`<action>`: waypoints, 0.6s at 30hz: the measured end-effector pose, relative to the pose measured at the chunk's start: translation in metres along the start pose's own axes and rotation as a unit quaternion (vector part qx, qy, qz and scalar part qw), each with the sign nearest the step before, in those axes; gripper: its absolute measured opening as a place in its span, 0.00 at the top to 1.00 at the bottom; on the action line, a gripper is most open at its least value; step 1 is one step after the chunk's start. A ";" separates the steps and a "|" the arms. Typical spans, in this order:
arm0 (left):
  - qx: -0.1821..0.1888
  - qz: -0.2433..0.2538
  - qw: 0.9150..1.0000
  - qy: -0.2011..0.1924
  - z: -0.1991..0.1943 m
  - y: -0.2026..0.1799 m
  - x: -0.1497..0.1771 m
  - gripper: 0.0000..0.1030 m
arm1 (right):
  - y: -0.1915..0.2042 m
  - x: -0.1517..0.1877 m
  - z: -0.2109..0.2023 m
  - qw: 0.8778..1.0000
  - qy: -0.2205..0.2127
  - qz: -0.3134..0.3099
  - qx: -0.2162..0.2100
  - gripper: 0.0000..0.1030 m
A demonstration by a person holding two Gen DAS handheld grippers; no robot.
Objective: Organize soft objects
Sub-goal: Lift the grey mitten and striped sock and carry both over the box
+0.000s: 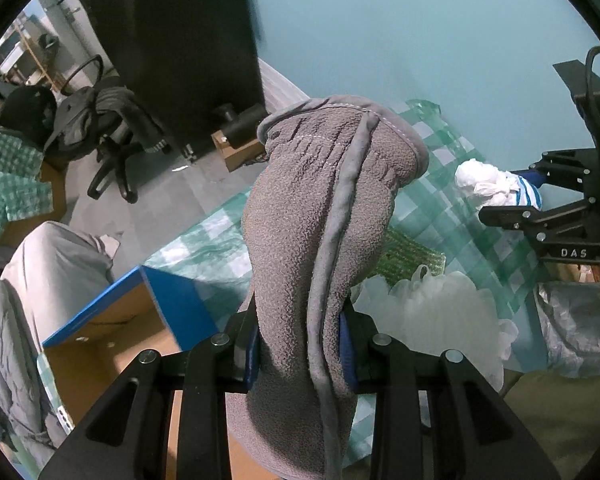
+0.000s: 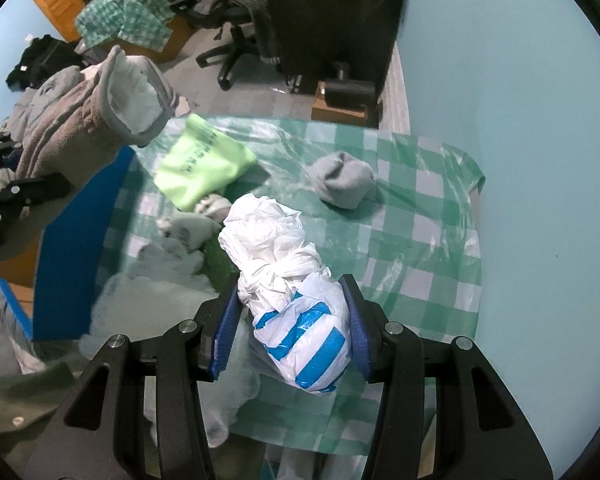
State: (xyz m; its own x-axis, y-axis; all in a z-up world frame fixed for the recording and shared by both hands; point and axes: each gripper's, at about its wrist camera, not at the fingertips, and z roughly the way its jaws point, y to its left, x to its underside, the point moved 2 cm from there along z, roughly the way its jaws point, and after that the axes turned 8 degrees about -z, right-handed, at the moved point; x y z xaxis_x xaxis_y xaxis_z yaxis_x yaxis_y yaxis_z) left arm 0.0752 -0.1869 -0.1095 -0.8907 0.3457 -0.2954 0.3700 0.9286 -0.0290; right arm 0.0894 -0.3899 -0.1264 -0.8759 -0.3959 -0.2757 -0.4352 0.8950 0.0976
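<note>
Grippers are both gripping loads above the checked tablecloth (image 2: 420,200). Left gripper (image 1: 300,344) is clamping a grey fleece glove (image 1: 324,216). Right gripper (image 2: 296,320) is squeezing a knotted plastic bag (image 2: 288,288).

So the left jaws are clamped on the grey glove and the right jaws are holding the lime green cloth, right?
Not quite. The right gripper holds a knotted white and blue plastic bag; the lime green cloth lies on the table, per the right wrist view. The left gripper does clamp the grey glove.

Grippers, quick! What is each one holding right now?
Left gripper: shut on the grey glove.
Right gripper: shut on the knotted plastic bag, white with blue stripes.
</note>
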 end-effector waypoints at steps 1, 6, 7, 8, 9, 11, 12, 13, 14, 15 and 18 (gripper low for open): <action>-0.001 -0.002 1.000 -0.001 -0.002 0.001 0.001 0.69 | 0.002 -0.003 -0.004 1.000 -0.003 -0.003 -0.001 0.53; -0.004 -0.016 1.000 -0.010 -0.018 0.014 0.010 0.69 | 0.015 -0.013 -0.017 1.000 -0.012 -0.015 -0.004 0.53; -0.005 -0.018 1.000 -0.011 -0.020 0.016 0.012 0.69 | 0.017 -0.014 -0.019 1.000 -0.014 -0.017 -0.004 0.53; -0.006 -0.020 1.000 -0.012 -0.022 0.018 0.014 0.69 | 0.021 -0.017 -0.021 1.000 -0.016 -0.020 -0.004 0.53; -0.008 -0.022 1.000 -0.014 -0.025 0.021 0.017 0.69 | 0.025 -0.019 -0.024 1.000 -0.017 -0.023 -0.006 0.53; -0.012 -0.027 0.999 -0.017 -0.030 0.027 0.022 0.69 | 0.030 -0.023 -0.026 0.999 -0.018 -0.028 -0.006 0.53; -0.014 -0.030 0.999 -0.018 -0.032 0.030 0.025 0.69 | 0.034 -0.025 -0.028 0.999 -0.019 -0.030 -0.007 0.53; -0.015 -0.034 0.999 -0.019 -0.034 0.033 0.027 0.69 | 0.038 -0.028 -0.030 0.999 -0.021 -0.034 -0.008 0.53; -0.015 -0.039 0.999 -0.019 -0.036 0.037 0.030 0.69 | 0.042 -0.030 -0.032 0.999 -0.023 -0.038 -0.009 0.53; -0.016 -0.044 0.999 -0.021 -0.038 0.041 0.033 0.69 | 0.046 -0.033 -0.033 0.999 -0.024 -0.043 -0.009 0.53; -0.021 -0.058 0.998 -0.024 -0.043 0.053 0.041 0.69 | 0.057 -0.040 -0.036 0.998 -0.027 -0.054 -0.011 0.53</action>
State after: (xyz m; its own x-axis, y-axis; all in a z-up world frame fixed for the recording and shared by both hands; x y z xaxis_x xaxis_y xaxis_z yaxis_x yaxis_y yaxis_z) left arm 0.0462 -0.1180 -0.0819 -0.9127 0.2302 -0.3375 0.2537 0.9669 -0.0263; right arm 0.0924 -0.3303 -0.0748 -0.8110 -0.4776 -0.3378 -0.5319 0.8424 0.0860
